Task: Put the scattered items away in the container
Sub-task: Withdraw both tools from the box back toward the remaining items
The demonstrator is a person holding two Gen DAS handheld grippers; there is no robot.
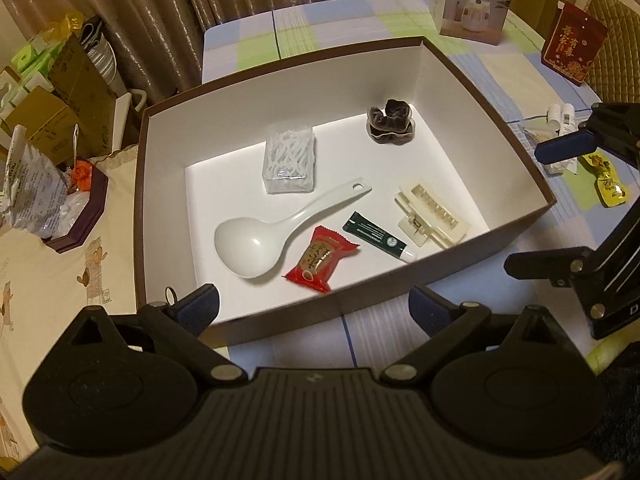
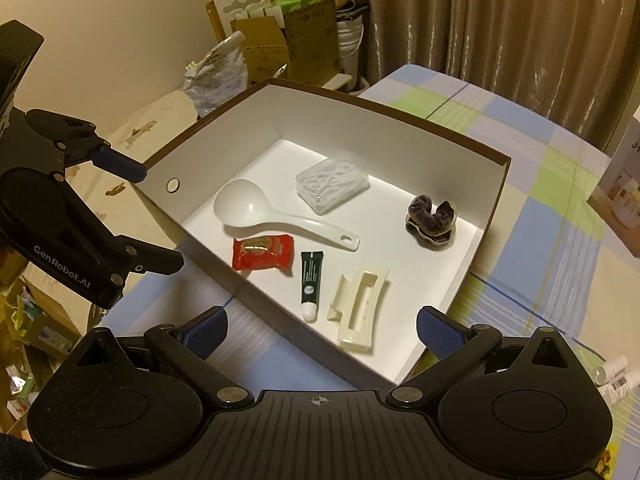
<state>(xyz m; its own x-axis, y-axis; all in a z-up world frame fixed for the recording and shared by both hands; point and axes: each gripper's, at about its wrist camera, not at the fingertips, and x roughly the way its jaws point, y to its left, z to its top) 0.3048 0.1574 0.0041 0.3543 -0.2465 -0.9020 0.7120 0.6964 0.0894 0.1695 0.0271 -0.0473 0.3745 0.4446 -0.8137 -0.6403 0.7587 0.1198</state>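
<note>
An open box (image 1: 280, 92), brown outside and white inside, stands on the checked cloth. It holds a white spoon (image 1: 276, 232), a red candy packet (image 1: 320, 260), a green tube (image 1: 376, 238), a cream hair clip (image 1: 432, 216), a clear box of floss picks (image 1: 290, 158) and a dark scrunchie (image 1: 392, 122). My left gripper (image 1: 314, 308) hangs open over the box's near wall, holding nothing. My right gripper (image 2: 322, 332) is open and empty at the box's near right corner (image 2: 384, 376). Right of the box lie small white bottles (image 1: 560, 114) and yellow candy packets (image 1: 608, 186).
A humidifier carton (image 1: 472, 0) and a red gift packet (image 1: 572, 46) stand at the back right of the table. Left of the box are a purple tray with a crinkled bag (image 1: 36, 196) and stacked cartons (image 1: 44, 92). Curtains hang behind.
</note>
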